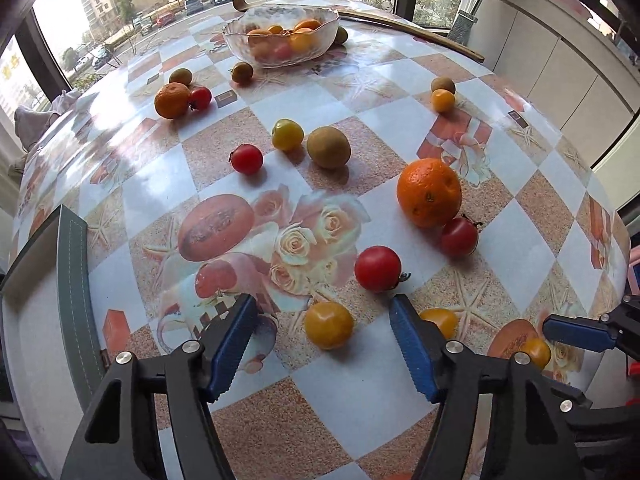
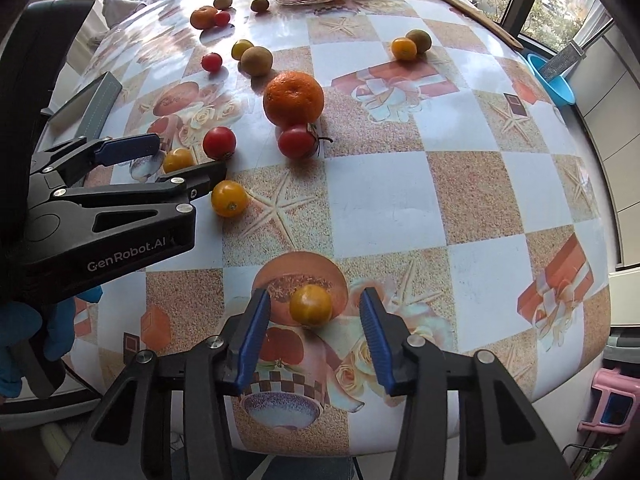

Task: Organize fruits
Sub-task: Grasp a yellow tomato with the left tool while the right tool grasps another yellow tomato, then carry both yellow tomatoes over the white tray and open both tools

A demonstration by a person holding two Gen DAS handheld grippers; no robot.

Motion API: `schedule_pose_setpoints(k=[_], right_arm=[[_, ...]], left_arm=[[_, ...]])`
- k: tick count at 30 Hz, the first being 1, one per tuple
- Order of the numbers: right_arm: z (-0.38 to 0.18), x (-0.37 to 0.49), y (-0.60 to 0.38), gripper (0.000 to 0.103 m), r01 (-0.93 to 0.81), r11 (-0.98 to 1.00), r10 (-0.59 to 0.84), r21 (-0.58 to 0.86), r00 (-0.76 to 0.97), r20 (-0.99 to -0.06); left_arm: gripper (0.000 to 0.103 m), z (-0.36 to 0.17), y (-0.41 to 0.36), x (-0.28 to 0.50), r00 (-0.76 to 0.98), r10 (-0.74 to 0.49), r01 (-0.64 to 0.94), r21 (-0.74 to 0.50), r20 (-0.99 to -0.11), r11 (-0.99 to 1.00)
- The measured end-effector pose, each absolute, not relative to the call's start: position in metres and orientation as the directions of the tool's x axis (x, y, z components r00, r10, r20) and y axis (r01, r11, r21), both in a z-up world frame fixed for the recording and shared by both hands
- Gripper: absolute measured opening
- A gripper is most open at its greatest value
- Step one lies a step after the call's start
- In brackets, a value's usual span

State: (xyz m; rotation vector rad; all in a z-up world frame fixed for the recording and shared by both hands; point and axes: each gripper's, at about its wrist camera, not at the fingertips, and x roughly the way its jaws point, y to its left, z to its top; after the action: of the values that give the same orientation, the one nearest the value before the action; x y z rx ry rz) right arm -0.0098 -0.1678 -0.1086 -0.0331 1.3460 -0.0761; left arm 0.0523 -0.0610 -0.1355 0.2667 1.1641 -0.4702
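The right tongs (image 2: 314,334) are open wide, with a small yellow fruit (image 2: 311,305) sitting between the two blue tips, touching neither. The left tongs (image 1: 320,334) are open wide too, around another yellow fruit (image 1: 329,324) on the counter (image 2: 384,200). Neither tongs hold anything.

The glass bowl (image 1: 280,38) is far away at the back of the counter, with a few fruits already in it. Many fruits still lie loose, like the big orange (image 2: 293,98) with a red tomato (image 2: 297,142) touching it.

The fruits are round and the counter looks shiny. If a tip bumps a fruit before both tips close, it can roll away, maybe off the near edge. A hard squeeze may squash it. The two tongs are near each other, so they may bump. A fruit carried all that way may slip and drop.
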Motion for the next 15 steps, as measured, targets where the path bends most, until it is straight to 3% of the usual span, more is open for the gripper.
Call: schedule_pose_setpoints(k=[1, 3, 5, 15], right_arm=[[-0.109, -0.009, -0.167, 0.038, 0.034, 0.997, -0.077, -0.071, 0.222, -0.972], [-0.109, -0.007, -0.166, 0.022, 0.029, 0.997, -0.071, -0.066, 0.221, -0.973], [-0.109, -0.007, -0.167, 0.022, 0.031, 0.998, -0.061, -0.056, 0.22, -0.973], [-0.099, -0.012, -0.181, 0.022, 0.117, 0.991, 0.037, 0.065, 0.224, -0.974]], left_arm=[[0.06, -0.135, -0.062, 0.051, 0.311, -0.22, 0.489, -0.043, -0.924, 0.871], [0.04, -0.132, -0.065, 0.048, 0.304, -0.23, 0.497, -0.053, -0.925, 0.866], [0.026, -0.13, -0.064, 0.048, 0.286, -0.238, 0.498, -0.068, -0.928, 0.864], [0.025, -0.117, -0.026, 0.051, 0.226, -0.322, 0.366, -0.226, -0.919, 0.903]])
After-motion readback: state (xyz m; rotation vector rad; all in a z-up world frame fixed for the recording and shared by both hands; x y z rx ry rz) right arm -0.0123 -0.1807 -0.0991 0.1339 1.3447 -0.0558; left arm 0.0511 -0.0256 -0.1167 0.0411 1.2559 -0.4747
